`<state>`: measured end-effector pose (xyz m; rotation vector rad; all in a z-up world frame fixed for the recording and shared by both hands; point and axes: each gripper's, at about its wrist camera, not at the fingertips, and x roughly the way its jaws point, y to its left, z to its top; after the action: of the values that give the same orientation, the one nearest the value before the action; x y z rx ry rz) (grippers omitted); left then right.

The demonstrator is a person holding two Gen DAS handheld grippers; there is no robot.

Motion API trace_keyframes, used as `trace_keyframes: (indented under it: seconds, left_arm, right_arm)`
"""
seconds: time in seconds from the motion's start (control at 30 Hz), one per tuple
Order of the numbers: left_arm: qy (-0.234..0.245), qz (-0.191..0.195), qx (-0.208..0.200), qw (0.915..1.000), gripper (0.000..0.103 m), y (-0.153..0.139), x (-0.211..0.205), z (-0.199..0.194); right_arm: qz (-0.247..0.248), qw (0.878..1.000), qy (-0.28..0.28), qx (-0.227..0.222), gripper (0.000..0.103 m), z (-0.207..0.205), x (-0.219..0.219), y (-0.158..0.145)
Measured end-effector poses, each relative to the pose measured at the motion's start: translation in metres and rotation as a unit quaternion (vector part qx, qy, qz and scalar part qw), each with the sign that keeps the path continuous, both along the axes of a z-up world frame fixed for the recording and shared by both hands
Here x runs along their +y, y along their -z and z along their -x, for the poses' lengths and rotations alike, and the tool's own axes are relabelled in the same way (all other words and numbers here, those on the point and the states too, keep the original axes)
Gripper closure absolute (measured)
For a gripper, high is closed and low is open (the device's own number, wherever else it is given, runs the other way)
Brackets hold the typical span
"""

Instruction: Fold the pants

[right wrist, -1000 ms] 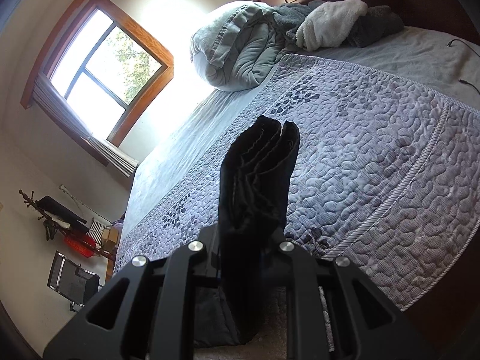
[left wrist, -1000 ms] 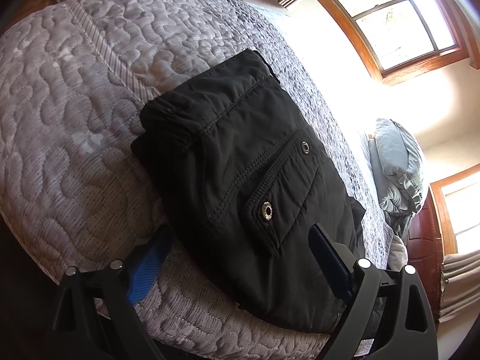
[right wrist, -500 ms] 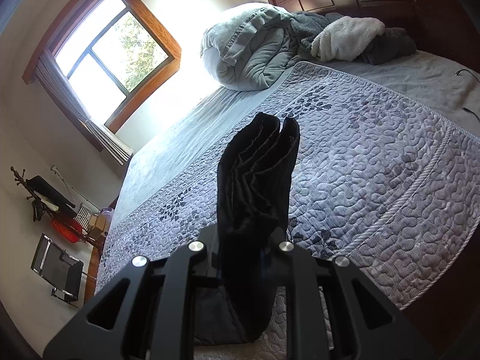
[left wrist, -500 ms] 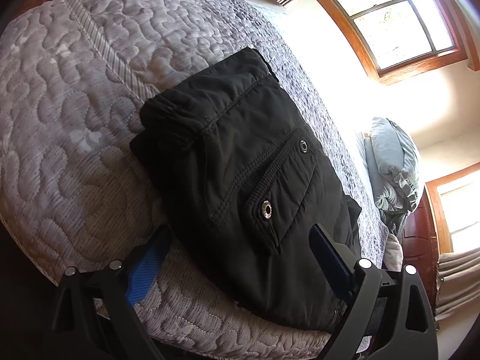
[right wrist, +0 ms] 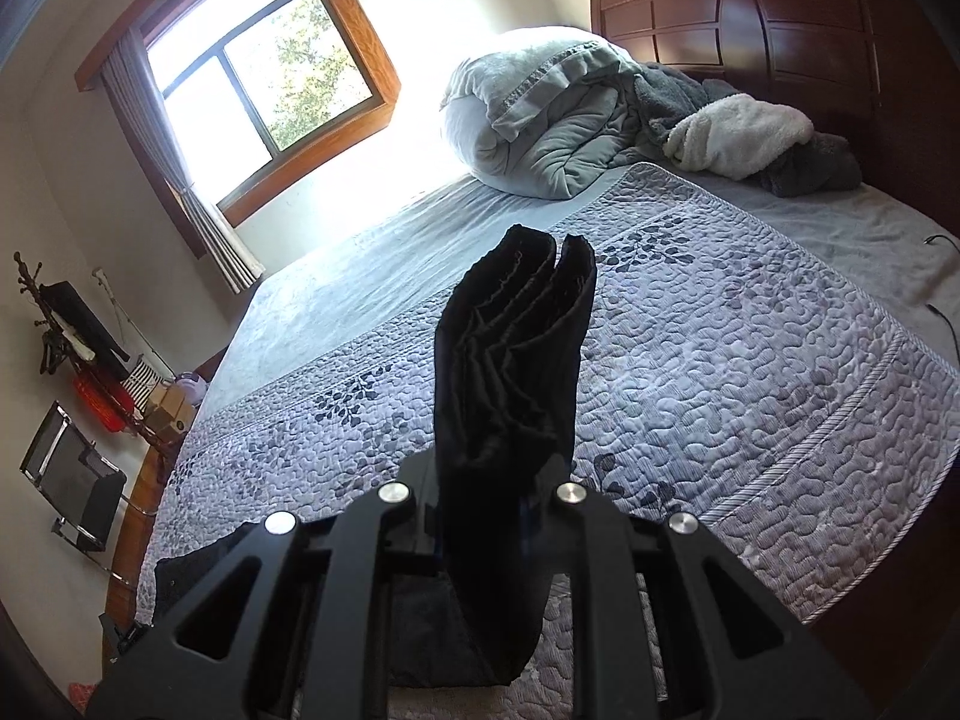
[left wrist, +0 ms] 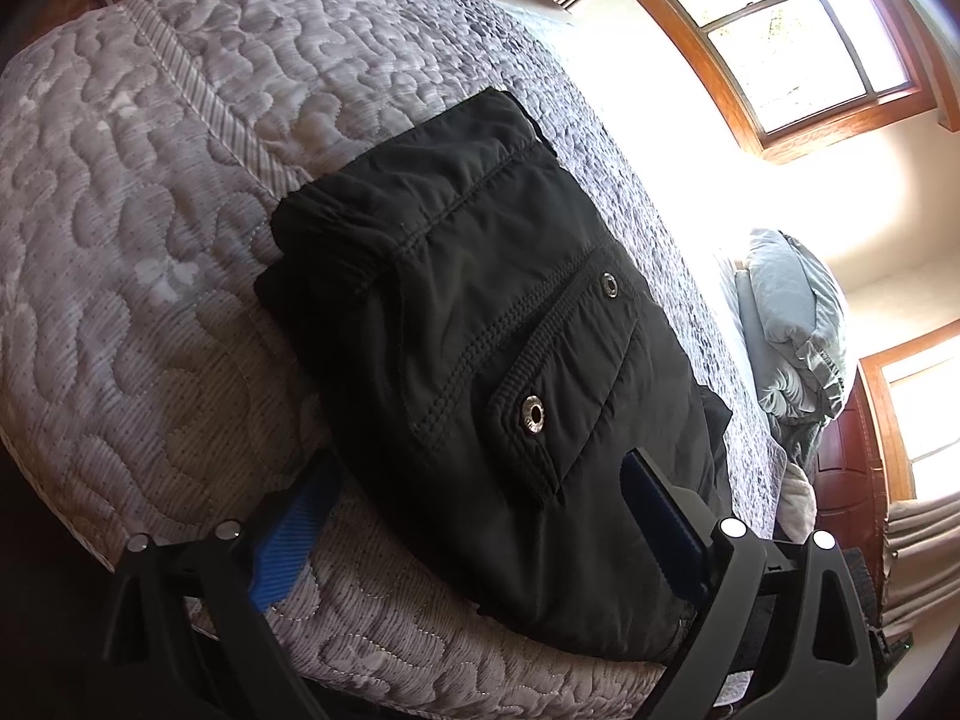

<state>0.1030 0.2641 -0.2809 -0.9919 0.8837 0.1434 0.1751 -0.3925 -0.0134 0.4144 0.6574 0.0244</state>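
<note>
The black pants [left wrist: 480, 324] lie folded on the grey quilted bedspread [left wrist: 150, 240], with a snap pocket facing up. My left gripper [left wrist: 474, 510] is open, its blue pads on either side of the near edge of the folded stack. My right gripper [right wrist: 486, 480] is shut on the leg ends of the pants [right wrist: 510, 360], which stick up and forward between its fingers above the bedspread [right wrist: 750, 390].
A bundled grey duvet [right wrist: 540, 120] and blankets [right wrist: 738, 138] lie at the dark wooden headboard [right wrist: 780, 18]. A cable [right wrist: 942, 312] lies on the sheet at right. Windows, a chair [right wrist: 66, 480] and clutter stand beyond the bed's left side.
The right gripper has tilted upward with the leg ends still clamped, showing more of the headboard. The left gripper has barely moved.
</note>
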Motion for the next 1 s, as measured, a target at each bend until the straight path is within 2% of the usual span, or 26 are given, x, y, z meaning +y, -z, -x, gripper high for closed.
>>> trace_keyframes:
  seconds: [0.57, 1.0]
  left_arm:
    - [0.013, -0.02, 0.017, 0.9996, 0.007, -0.001, -0.012, -0.015]
    - [0.013, -0.016, 0.015, 0.9997, 0.007, 0.002, -0.01, -0.016]
  right_arm:
    - [0.1, 0.993, -0.06, -0.016, 0.089, -0.002, 0.071, -0.013]
    - [0.156, 0.983, -0.092, -0.023, 0.089, -0.004, 0.108, -0.014]
